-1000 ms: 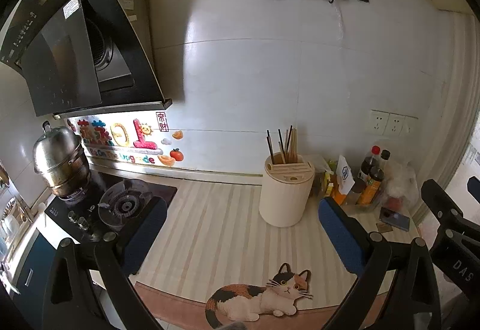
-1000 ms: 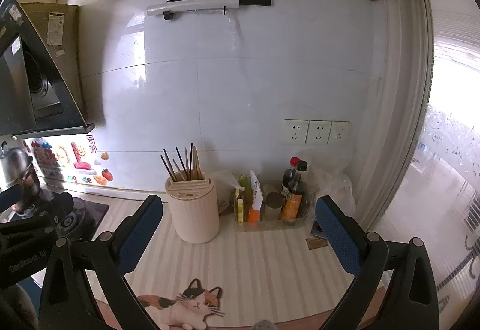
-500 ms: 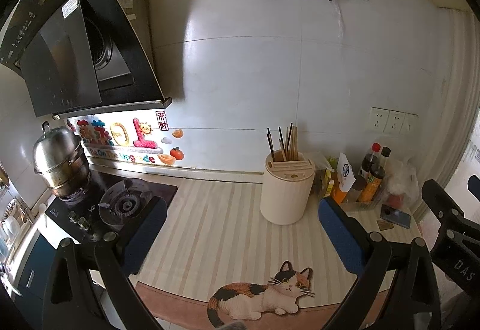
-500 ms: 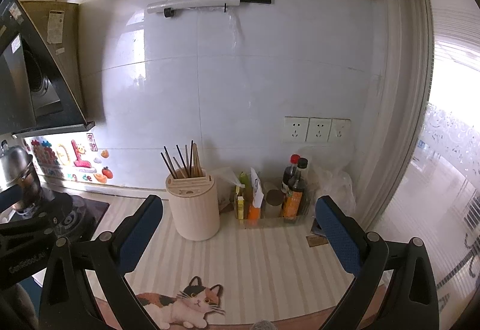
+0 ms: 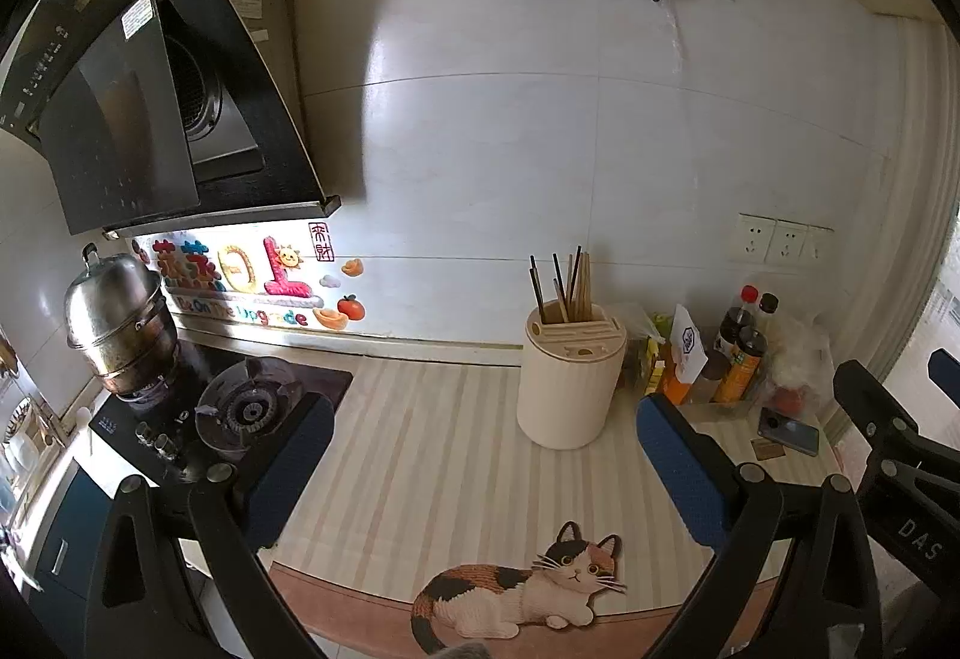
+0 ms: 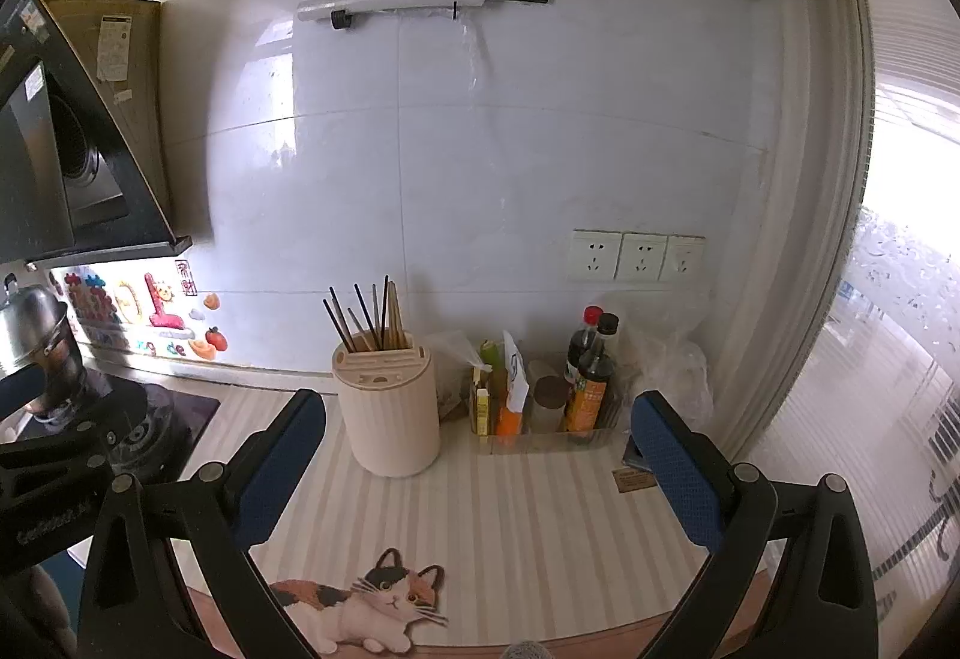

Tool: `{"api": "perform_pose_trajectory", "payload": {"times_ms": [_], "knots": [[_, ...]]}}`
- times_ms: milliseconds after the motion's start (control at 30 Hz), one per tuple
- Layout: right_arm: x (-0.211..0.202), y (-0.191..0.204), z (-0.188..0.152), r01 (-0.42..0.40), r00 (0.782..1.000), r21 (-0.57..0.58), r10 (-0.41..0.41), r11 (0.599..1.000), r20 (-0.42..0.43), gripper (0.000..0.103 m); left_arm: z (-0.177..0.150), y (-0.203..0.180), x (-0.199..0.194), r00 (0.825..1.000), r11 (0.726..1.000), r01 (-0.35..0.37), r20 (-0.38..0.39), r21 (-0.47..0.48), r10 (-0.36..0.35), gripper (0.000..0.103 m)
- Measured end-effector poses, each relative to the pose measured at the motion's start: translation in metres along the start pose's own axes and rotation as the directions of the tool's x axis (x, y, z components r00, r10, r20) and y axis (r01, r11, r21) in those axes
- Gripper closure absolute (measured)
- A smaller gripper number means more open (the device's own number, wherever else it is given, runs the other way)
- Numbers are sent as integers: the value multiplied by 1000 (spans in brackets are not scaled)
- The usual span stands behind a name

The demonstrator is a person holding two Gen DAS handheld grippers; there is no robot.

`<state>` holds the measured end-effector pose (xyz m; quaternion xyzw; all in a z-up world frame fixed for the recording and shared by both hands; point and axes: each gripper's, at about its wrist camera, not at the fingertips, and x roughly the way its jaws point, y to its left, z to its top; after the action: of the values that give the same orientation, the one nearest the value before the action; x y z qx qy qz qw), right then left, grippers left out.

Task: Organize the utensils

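While hovering over the striped bench [image 5: 432, 455], left gripper [image 5: 486, 470] and right gripper [image 6: 480, 470]: fingers spread wide, grasping nothing. Beyond, cream utensil holder [image 5: 570, 377] upright near the wall; chopsticks [image 5: 570, 284] standing inside. Right of holder, sauce bottles [image 6: 591, 377].

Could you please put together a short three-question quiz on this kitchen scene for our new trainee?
1. True or false: the left gripper holds a chopstick.
2. Where do the chopsticks stand? A) in the cream holder B) flat on the striped mat C) in the steel pot
3. What lies right of the holder, by the wall?

Key: 1 false, both grippers are open and empty; 2 A; 3 a clear tray of bottles.
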<state>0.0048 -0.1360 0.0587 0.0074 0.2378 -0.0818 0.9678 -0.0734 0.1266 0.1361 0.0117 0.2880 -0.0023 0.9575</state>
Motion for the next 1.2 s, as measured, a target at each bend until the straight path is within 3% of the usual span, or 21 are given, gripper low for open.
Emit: {"api": "perform_pose_trajectory", "payload": {"times_ms": [1200], "knots": [[8, -6, 1, -8, 1000, -13, 7, 1000, -24, 0, -3, 4, 8, 1000, 1000, 14, -19, 14, -14, 0]]}}
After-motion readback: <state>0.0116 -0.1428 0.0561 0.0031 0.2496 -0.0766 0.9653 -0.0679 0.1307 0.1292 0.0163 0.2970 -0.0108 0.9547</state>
